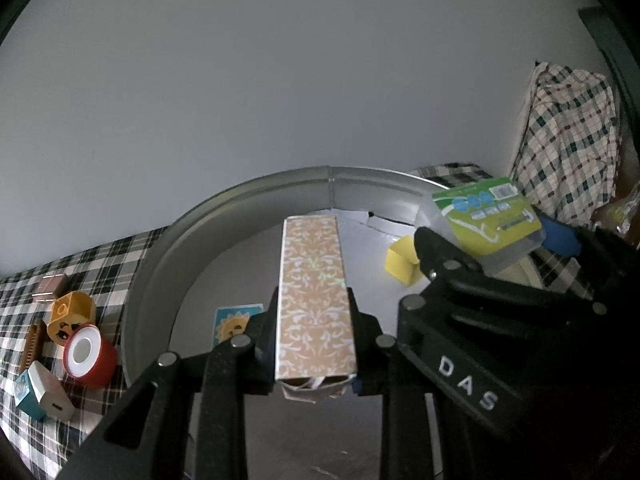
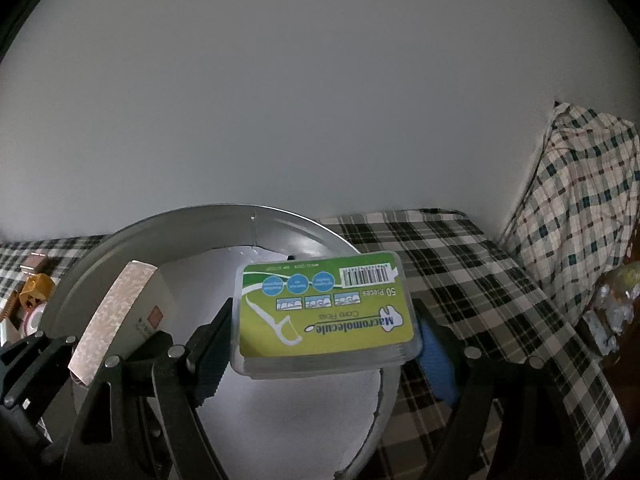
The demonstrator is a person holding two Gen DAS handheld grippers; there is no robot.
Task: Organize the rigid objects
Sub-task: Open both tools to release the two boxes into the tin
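My left gripper (image 1: 314, 322) is shut on a long patterned tan box (image 1: 314, 300) and holds it above the round metal tin (image 1: 160, 264). My right gripper (image 2: 322, 328) is shut on a clear floss-pick box with a green label (image 2: 326, 310), held over the same tin (image 2: 132, 236). The floss box (image 1: 486, 216) and right gripper also show in the left wrist view, right of the tan box. The tan box (image 2: 114, 312) shows at the left in the right wrist view. A yellow block (image 1: 402, 260) and a sun card (image 1: 234, 322) lie inside the tin.
Left of the tin on the plaid cloth (image 1: 100, 264) lie a red tape roll (image 1: 90, 356), a yellow emoji block (image 1: 70, 316), a white-teal box (image 1: 42, 394) and a small brown box (image 1: 50, 286). A plaid-covered bundle (image 2: 580, 208) stands at the right by the wall.
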